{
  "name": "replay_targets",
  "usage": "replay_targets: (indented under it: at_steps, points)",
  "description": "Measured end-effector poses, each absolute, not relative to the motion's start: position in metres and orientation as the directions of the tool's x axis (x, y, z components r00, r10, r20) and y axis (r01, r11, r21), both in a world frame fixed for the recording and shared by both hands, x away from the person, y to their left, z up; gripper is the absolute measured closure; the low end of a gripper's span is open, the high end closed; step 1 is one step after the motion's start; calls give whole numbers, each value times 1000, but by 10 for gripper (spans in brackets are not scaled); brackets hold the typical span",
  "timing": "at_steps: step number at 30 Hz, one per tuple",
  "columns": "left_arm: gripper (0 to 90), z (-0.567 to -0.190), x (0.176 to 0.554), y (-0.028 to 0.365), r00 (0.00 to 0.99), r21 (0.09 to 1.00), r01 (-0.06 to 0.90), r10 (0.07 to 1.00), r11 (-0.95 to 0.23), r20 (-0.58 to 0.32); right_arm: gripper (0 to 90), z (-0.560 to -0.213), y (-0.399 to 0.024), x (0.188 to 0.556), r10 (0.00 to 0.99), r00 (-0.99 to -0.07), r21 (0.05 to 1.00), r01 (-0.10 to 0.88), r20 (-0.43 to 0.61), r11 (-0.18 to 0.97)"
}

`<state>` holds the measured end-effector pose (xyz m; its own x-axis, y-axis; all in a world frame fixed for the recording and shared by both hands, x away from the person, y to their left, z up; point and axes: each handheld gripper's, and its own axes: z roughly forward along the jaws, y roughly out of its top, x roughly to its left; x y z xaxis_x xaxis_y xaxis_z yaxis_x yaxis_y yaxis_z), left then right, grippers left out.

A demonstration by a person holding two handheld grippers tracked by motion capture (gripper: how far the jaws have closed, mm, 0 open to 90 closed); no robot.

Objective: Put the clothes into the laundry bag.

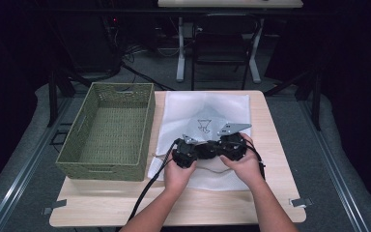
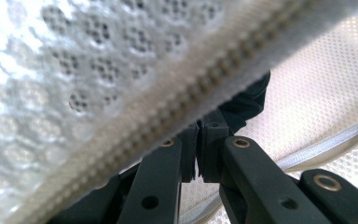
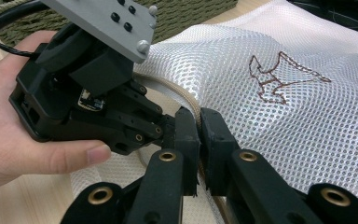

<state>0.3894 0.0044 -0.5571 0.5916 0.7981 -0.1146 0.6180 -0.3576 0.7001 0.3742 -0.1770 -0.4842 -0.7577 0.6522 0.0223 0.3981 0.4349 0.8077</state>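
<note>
Nearby, green basket (image 1: pixel 107 133) sits beside mesh bag (image 1: pixel 207 108).

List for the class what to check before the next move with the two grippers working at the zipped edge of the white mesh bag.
1. Left gripper shut on the zipped edge of the white mesh laundry bag: ok, the fabric lifts past its camera.
2. Right gripper shut on the same beige zip edge: ok.
3. Grippers close together on the edge: ok, in the right gripper view.
4. Zip slider found: cannot tell.
5. Bag lying flat on the light wooden table: ok.
6. Green woven basket standing apart from the hands: ok.
</note>
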Motion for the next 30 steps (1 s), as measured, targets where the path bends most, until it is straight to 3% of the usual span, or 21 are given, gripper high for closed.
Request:
replay_targets:
  at_steps: [30]
  points:
    - [867,-555,402,2,571,691,637,812,-342,-124,863,-485,-176,374,649,-760,806,398,23,438]
